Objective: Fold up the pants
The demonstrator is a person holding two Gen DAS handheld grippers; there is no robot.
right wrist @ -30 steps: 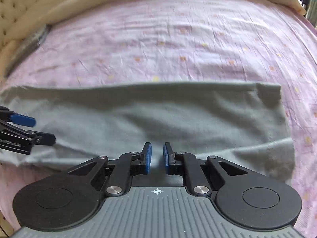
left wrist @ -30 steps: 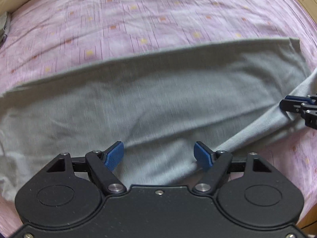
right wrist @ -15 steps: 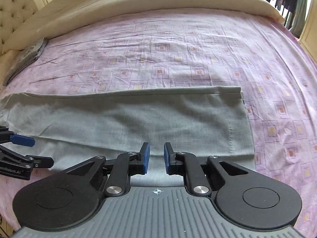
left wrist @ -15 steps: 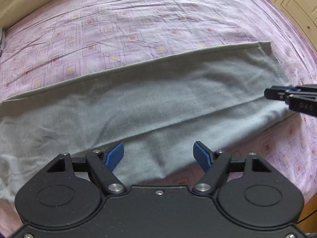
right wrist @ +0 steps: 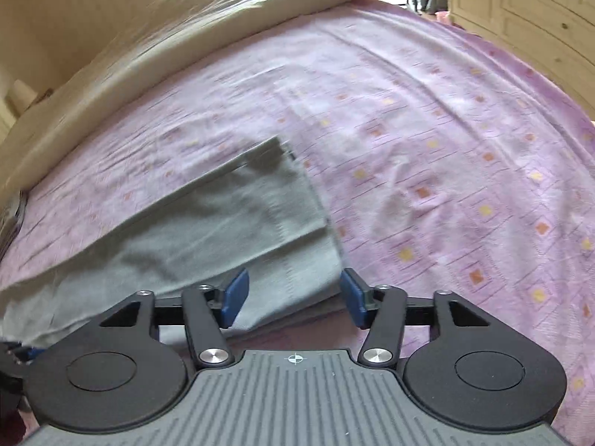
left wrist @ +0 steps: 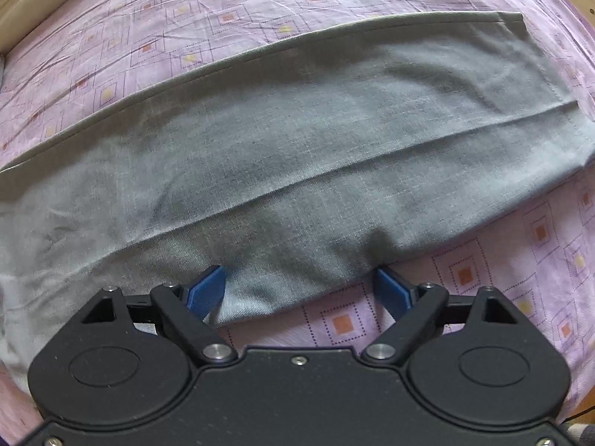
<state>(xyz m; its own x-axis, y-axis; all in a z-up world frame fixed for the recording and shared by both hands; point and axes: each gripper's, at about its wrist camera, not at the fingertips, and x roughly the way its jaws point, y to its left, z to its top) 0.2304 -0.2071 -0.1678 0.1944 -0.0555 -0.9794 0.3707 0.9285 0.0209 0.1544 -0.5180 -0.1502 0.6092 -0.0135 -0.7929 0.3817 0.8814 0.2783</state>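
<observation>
Grey pants (left wrist: 297, 148) lie flat across the pink patterned bedsheet (left wrist: 186, 18), folded lengthwise, with the hem end at the right. My left gripper (left wrist: 297, 275) hangs over their near edge, its jaws opening; cloth lies under the left blue pad (left wrist: 206, 291) without being pinched. In the right wrist view the hem end of the pants (right wrist: 223, 230) runs down between the wide-apart fingers of my right gripper (right wrist: 293, 275), whose jaws are opening; the pads do not press the cloth. This view is blurred.
A cream duvet (right wrist: 186, 37) is heaped along the far side of the bed. A wooden wardrobe (right wrist: 520, 7) stands beyond the bed's right edge. Bare pink sheet (right wrist: 446, 148) stretches to the right of the hem.
My right gripper went from nearly shut to wide apart, swung right towards the hem while rolling, and left the left wrist view. My left gripper's jaws widened and it shifted along the pants' near edge.
</observation>
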